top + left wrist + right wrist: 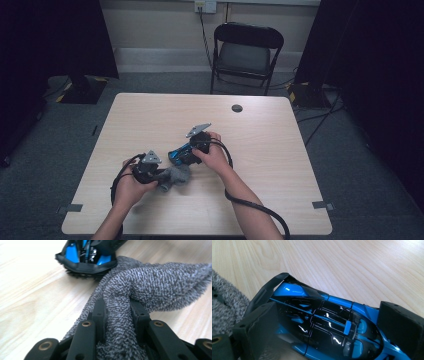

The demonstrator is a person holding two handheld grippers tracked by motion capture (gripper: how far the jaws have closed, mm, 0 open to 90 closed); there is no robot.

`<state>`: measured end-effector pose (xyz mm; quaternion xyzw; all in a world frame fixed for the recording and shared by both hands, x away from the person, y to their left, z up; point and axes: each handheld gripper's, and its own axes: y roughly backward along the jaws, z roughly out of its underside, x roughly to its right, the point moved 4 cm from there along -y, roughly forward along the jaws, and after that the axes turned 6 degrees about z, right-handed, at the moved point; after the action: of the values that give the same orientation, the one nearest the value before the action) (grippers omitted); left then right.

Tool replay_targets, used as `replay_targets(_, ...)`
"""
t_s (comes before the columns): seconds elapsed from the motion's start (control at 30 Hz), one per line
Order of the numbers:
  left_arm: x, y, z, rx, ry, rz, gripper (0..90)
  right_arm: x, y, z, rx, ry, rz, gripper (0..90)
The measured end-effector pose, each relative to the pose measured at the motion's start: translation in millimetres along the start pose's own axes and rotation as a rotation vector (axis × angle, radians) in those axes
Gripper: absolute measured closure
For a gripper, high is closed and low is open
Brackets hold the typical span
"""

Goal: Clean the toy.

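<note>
Grey cloth (150,287) is pinched by the closed left gripper (117,312) on the worktop (270,150), touching the blue toy car (324,327), which is clamped across its sides by the right gripper (324,325).

Black folding chair (246,52) behind wooden table (280,150); wall socket (205,5) above; cables (320,116) across grey floor.

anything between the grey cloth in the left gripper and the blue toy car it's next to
Nothing visible. The left gripper is shut on the grey cloth, and in its view the cloth's folds run right up to the rear end of the blue toy car, which the right gripper clamps across its sides on the table.
</note>
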<state>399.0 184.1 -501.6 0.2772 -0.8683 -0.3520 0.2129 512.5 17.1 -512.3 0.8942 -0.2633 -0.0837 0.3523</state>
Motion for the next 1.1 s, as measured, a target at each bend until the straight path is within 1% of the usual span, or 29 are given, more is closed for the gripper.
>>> replay_targets(0.07,-3.4,1.7,0.5,-0.003,-0.005,-0.016,70.3,-0.1,0.1,-0.3,-0.007,-0.003,-0.001,2.8)
replay_targets(0.1,-4.6,2.5,0.8,0.001,0.008,-0.017,70.3,-0.1,0.1,-0.4,-0.007,-0.004,-0.003,2.8)
replay_targets(0.17,-8.4,3.9,1.4,0.010,0.022,-0.024,70.5,0.1,0.0,-0.3,-0.006,-0.003,-0.003,2.8)
replay_targets(0.27,-15.0,6.6,2.7,0.017,0.031,-0.036,70.5,0.1,0.0,-0.2,-0.005,-0.002,-0.001,2.8)
replay_targets(0.3,-17.8,7.4,3.0,0.024,0.030,-0.048,70.6,0.0,0.1,-0.2,-0.005,-0.001,-0.002,2.8)
replay_targets(0.4,-25.2,10.2,4.4,0.037,0.052,-0.065,70.7,0.1,0.1,-0.2,-0.005,-0.001,-0.001,2.8)
replay_targets(0.5,-32.2,10.5,5.0,0.053,0.051,-0.072,70.8,-0.1,0.1,-0.6,-0.010,0.000,-0.001,2.8)
replay_targets(0.57,-37.1,10.6,4.9,0.064,0.061,-0.079,70.9,0.1,0.0,-0.6,-0.009,0.000,-0.003,2.8)
replay_targets(0.63,-42.3,11.8,4.3,0.069,0.056,-0.097,71.0,0.1,0.2,-0.8,-0.015,0.001,-0.001,2.8)
replay_targets(0.67,-44.3,11.6,4.0,0.079,0.062,-0.105,71.0,0.2,0.1,-0.9,-0.015,0.002,-0.002,2.8)
replay_targets(0.73,-47.3,11.6,2.9,0.087,0.059,-0.095,71.0,0.2,0.1,-0.7,-0.013,0.001,-0.003,2.8)
replay_targets(0.83,-51.7,10.8,0.9,0.101,0.060,-0.109,71.1,0.4,0.1,-0.8,-0.014,0.002,-0.004,2.8)
replay_targets(0.87,-53.4,11.0,0.3,0.098,0.058,-0.114,71.2,0.5,0.1,-0.8,-0.015,0.002,-0.003,2.8)
replay_targets(0.97,-59.7,11.9,-0.6,0.110,0.062,-0.141,71.3,0.6,0.1,-0.8,-0.014,0.002,-0.004,2.8)
replay_targets(1.03,-63.5,11.7,-0.6,0.135,0.081,-0.154,71.2,0.6,0.1,-0.9,-0.015,0.002,-0.004,2.8)
replay_targets(1.1,-65.6,11.5,0.0,0.148,0.091,-0.156,71.3,0.6,0.1,-1.0,-0.015,0.000,-0.005,2.8)
